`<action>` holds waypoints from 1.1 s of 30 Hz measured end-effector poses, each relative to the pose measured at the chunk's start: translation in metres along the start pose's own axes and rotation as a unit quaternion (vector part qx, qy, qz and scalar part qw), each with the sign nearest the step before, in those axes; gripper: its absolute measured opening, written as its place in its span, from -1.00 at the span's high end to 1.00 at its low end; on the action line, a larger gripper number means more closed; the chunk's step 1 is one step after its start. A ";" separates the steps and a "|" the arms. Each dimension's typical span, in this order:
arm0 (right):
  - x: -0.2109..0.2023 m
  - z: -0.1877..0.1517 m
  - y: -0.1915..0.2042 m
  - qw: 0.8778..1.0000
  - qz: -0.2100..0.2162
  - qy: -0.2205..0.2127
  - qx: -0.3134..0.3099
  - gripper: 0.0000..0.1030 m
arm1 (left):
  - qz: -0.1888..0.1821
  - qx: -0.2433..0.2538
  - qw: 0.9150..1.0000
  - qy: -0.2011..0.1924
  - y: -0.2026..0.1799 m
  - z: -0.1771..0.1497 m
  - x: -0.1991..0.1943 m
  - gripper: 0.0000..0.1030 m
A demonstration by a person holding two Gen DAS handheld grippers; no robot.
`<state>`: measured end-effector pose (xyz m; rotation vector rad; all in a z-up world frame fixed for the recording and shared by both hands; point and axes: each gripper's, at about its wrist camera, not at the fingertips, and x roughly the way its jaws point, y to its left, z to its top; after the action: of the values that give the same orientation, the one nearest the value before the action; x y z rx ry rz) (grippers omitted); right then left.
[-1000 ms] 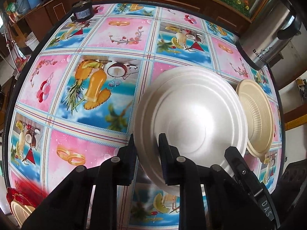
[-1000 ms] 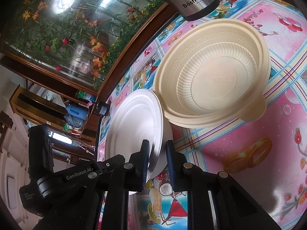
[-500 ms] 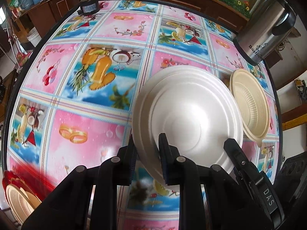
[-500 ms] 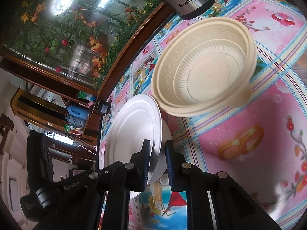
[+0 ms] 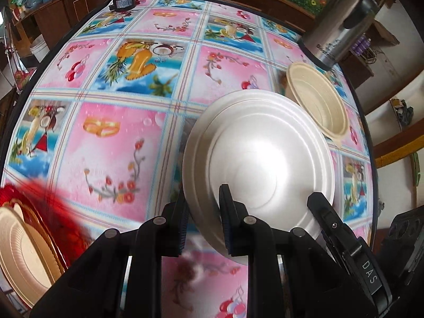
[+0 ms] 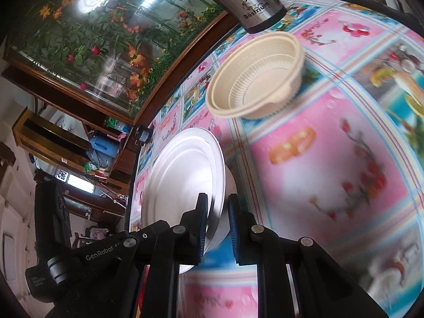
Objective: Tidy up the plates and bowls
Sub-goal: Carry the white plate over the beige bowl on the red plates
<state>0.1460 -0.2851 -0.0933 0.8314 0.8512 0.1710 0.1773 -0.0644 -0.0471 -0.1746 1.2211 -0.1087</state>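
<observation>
Plate [image 5: 265, 153], white, round, ridged rim, glossy

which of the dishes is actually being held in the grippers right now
The white plate, pinched at its rim by both the left gripper and right gripper; the beige bowl sits untouched on the table.

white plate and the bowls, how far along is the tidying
Partly done, it seems. A beige plate already lies on a red tray at the table's near left edge. In hand: the white plate, lifted clear of the table, with the left gripper and right gripper both clamped on its rim. Left: the beige bowl sits loose by the steel flask.
</observation>
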 end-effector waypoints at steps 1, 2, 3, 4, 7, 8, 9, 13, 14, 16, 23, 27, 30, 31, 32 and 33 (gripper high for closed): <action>-0.007 -0.005 -0.001 1.000 0.000 -0.003 -0.003 0.70 | -0.005 0.002 1.000 -0.004 -0.001 -0.006 -0.003 0.63; -0.012 -0.007 -0.001 1.000 0.001 -0.005 -0.005 0.70 | -0.010 0.002 1.000 -0.007 -0.002 -0.013 -0.007 0.63; -0.020 -0.011 -0.002 1.000 0.001 -0.008 -0.009 0.70 | -0.014 0.003 1.000 -0.009 -0.003 -0.018 -0.009 0.62; -0.025 -0.014 -0.001 1.000 0.000 -0.010 -0.013 0.70 | -0.018 0.005 1.000 -0.011 -0.004 -0.024 -0.012 0.62; -0.039 -0.024 0.001 1.000 -0.005 -0.010 -0.025 0.70 | -0.023 0.008 0.999 -0.023 -0.003 -0.040 -0.022 0.62; -0.042 -0.028 0.002 1.000 -0.006 -0.009 -0.028 0.70 | -0.024 0.009 0.999 -0.027 -0.001 -0.046 -0.025 0.62; -0.045 -0.032 0.003 0.999 -0.008 -0.008 -0.032 0.70 | -0.025 0.009 0.999 -0.032 0.002 -0.050 -0.028 0.62; -0.055 -0.053 0.016 0.998 -0.014 -0.002 -0.055 0.70 | -0.023 0.006 0.999 -0.046 0.018 -0.069 -0.038 0.61; -0.056 -0.057 0.019 0.998 -0.015 -0.002 -0.060 0.70 | -0.021 0.005 0.999 -0.050 0.021 -0.071 -0.041 0.61; -0.057 -0.069 0.026 0.997 -0.014 0.003 -0.070 0.70 | -0.013 0.006 0.998 -0.064 0.030 -0.079 -0.051 0.62; -0.059 -0.102 0.059 0.993 -0.010 0.018 -0.112 0.72 | -0.006 -0.007 0.994 -0.111 0.068 -0.102 -0.089 0.62; -0.062 -0.116 0.084 0.990 -0.007 0.019 -0.137 0.72 | -0.011 -0.023 0.991 -0.131 0.089 -0.108 -0.106 0.62; -0.064 -0.127 0.102 0.988 -0.003 0.016 -0.155 0.72 | -0.013 -0.034 0.989 -0.143 0.103 -0.110 -0.116 0.62; -0.064 -0.131 0.108 0.987 -0.001 0.017 -0.160 0.72 | -0.013 -0.037 0.988 -0.149 0.109 -0.111 -0.121 0.62; -0.064 -0.134 0.113 0.986 0.001 0.017 -0.163 0.72 | -0.014 -0.039 0.987 -0.152 0.113 -0.111 -0.124 0.62; -0.063 -0.136 0.118 0.986 0.003 0.018 -0.167 0.72 | -0.014 -0.043 0.987 -0.156 0.117 -0.112 -0.127 0.62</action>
<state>0.0266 -0.1538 -0.0224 0.5185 0.8262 0.3250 0.0279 0.0643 0.0110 -0.2728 0.9119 -0.0508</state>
